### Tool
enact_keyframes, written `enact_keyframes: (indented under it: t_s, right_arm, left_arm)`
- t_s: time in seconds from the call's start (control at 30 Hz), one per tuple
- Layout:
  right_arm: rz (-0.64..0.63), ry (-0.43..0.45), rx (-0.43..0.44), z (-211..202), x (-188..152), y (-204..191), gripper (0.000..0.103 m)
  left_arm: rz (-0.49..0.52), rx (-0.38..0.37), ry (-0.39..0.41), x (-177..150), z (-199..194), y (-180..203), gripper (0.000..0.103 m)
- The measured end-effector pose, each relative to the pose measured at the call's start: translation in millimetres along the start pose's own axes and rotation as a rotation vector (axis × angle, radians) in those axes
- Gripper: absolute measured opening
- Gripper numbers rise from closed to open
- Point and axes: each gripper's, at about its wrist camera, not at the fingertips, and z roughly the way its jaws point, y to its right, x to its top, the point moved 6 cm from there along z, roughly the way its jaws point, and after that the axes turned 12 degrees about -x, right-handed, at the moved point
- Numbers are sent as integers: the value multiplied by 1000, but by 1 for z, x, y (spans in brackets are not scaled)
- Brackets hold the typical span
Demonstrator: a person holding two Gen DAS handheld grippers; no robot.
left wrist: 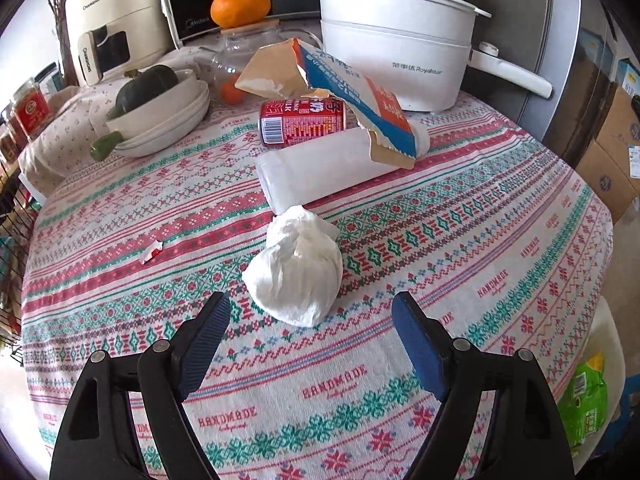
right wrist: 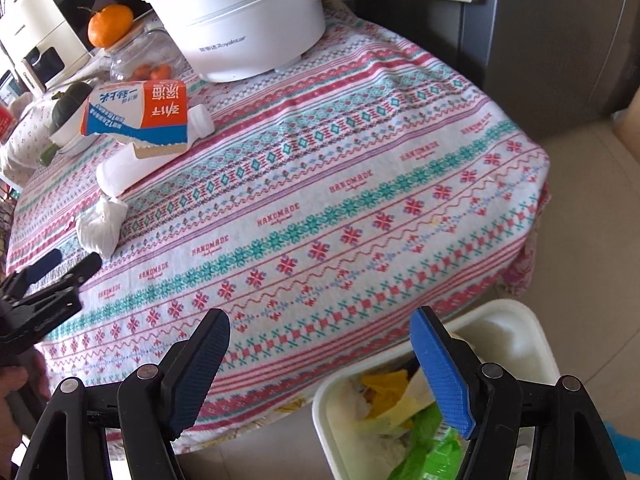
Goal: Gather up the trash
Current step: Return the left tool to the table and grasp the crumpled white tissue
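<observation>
Now the left gripper point(left wrist: 311, 312) hangs wide over the tablecloth point(left wrist: 460, 216), its fingers flanking the near side of a tissue wad point(left wrist: 296, 270). Right gripper point(right wrist: 320, 332), also wide, hovers above the bin point(right wrist: 516, 320) off the table's near-right edge.

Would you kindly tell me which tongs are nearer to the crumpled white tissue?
Left. The left tongs sit open just short of the crumpled white tissue, facing it. The right tongs hang open over the table edge by the trash bin.

Left wrist view low over tablecloth point(left wrist: 440, 208), facing crumpled tissue point(left wrist: 296, 268) close ahead, right wrist view higher at table edge, looking down over bin point(right wrist: 512, 320), both sharing tissue, carton point(left wrist: 352, 92), white pot point(left wrist: 396, 40)
</observation>
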Motion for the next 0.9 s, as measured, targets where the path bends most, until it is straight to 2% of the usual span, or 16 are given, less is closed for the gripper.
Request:
enact_keyframes:
  t_s: [0.13,0.23,0.3,0.5,0.6,0.9]
  right_arm:
    - [14,-18,12,5,1,-9,79]
    - [16,-27,21,7,0,-15,79]
    - [11,-26,19,8,-1,-18,79]
    - [21,-42,-7,14,-5,-13,79]
    - [20,-37,-15,14,-6,-9,79]
    - [-6,27,-9,4,-6,-20,79]
  left_arm:
    - [-28,42,19,13,14,-7,81]
    - [-79,65,-4,13,26,-18,64]
    - [-120,48,-30,10,32,-25,45]
    - [-123,51,-20,13,17,-26,40]
    - [-139,24,-16,13,1,-25,40]
    - [-232,-64,55,4,-92,-21,40]
